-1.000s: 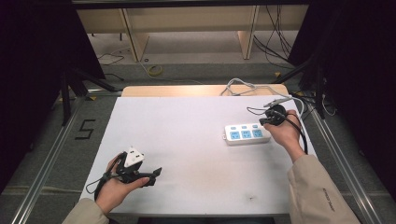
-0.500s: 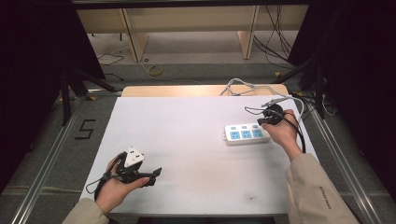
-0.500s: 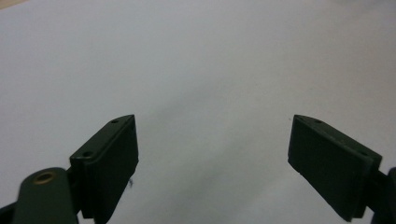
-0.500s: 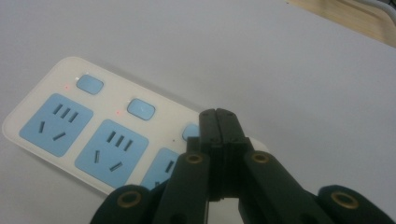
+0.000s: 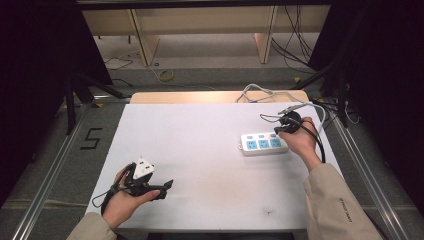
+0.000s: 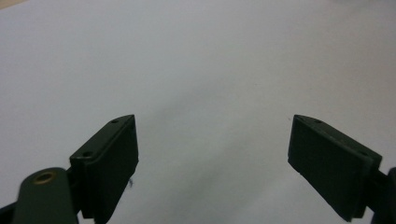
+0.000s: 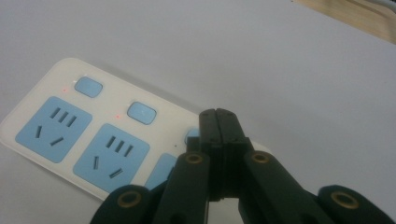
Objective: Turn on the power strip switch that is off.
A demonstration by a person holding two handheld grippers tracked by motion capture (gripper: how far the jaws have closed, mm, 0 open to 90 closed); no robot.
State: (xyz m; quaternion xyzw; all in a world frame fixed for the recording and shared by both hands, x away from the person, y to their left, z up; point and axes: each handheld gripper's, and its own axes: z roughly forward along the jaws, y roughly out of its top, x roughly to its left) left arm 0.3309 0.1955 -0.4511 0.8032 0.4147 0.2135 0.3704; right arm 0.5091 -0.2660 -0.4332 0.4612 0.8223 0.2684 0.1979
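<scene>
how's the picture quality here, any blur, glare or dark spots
High view: white table evenly lit, surroundings fall to black. Left gripper view: fingers soft, bare tabletop featureless. Right gripper view: power strip reasonably sharp, red indicator dots visible, no strong glare.

White power strip (image 5: 264, 143) with three blue sockets, each with a blue switch beside it; lies flat on the white table (image 5: 200, 150), right of centre. Red lights glow by two switches. White cable runs off toward the far edge.

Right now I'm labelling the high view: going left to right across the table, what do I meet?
Left gripper → bare white table → power strip → right gripper, at the strip's right end.
</scene>
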